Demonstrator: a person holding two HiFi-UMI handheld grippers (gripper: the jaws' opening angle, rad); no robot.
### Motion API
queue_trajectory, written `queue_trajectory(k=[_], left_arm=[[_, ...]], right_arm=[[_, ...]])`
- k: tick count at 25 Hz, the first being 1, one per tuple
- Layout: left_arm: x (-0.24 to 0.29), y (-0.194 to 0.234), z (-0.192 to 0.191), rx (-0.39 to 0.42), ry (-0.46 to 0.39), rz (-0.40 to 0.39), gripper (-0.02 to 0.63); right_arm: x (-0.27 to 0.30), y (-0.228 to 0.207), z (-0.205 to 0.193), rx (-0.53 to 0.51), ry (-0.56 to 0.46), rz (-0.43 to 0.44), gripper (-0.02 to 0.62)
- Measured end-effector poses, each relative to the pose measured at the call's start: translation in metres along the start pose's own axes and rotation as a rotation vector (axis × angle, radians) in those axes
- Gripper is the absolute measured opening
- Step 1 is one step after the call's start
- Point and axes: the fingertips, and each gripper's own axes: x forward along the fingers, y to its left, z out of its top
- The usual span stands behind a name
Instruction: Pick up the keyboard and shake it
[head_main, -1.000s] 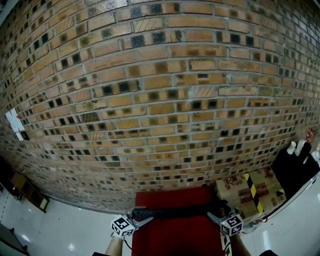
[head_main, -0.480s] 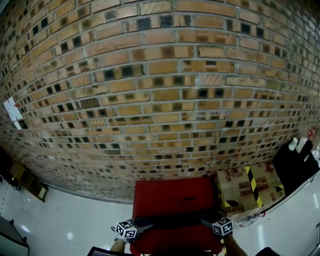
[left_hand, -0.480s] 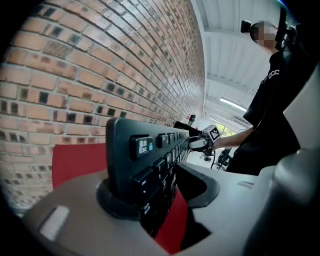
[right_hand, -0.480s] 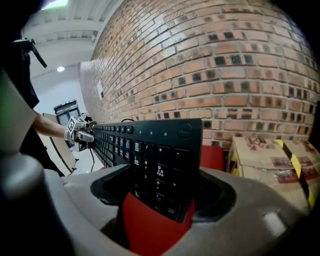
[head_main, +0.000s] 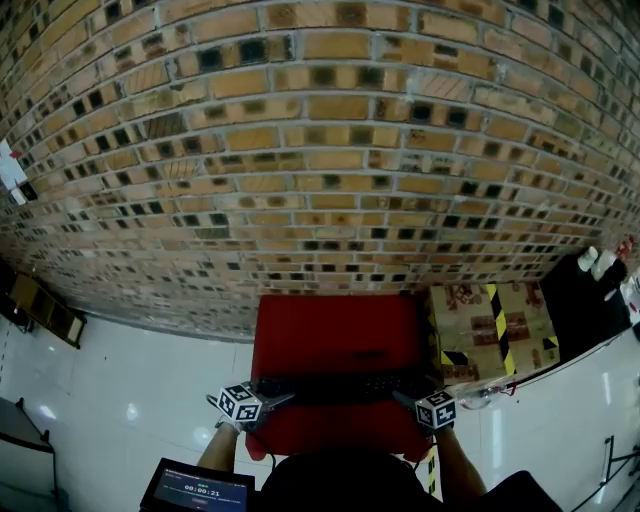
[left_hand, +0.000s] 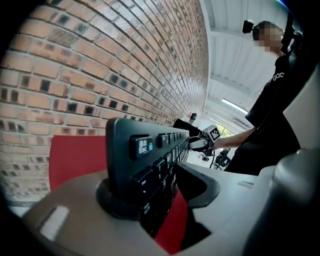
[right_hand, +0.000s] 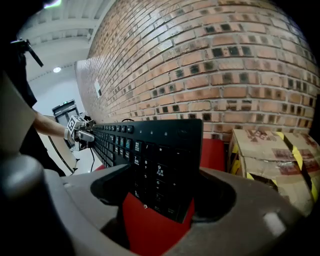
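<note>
Over the red table's (head_main: 335, 320) near half, in the head view, the black keyboard (head_main: 340, 386) spans between the left gripper (head_main: 268, 401) and the right gripper (head_main: 408, 399). Left gripper view: its jaws clamp the keyboard's Esc end, with the table behind. Right gripper view: its jaws clamp the number-pad end above the table, and a cardboard box (right_hand: 280, 155) stands beside the table.

Bright, even indoor light from a ceiling lamp (right_hand: 59, 69); fisheye bows the brick wall (head_main: 320, 150), corners vignette black, the white floor (head_main: 120, 360) carries small glare spots.
</note>
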Motion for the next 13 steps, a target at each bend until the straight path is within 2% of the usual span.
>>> queue_trajectory(k=[7, 13], left_arm=[[0.003, -0.001, -0.003, -0.009, 0.01, 0.0, 0.225], [0.019, 0.009, 0.013, 0.024, 0.01, -0.015, 0.227]], right_arm=[[-0.001, -0.002, -0.006, 0.011, 0.013, 0.005, 0.348], [0.0, -0.016, 0.003, 0.023, -0.01, -0.014, 0.348]])
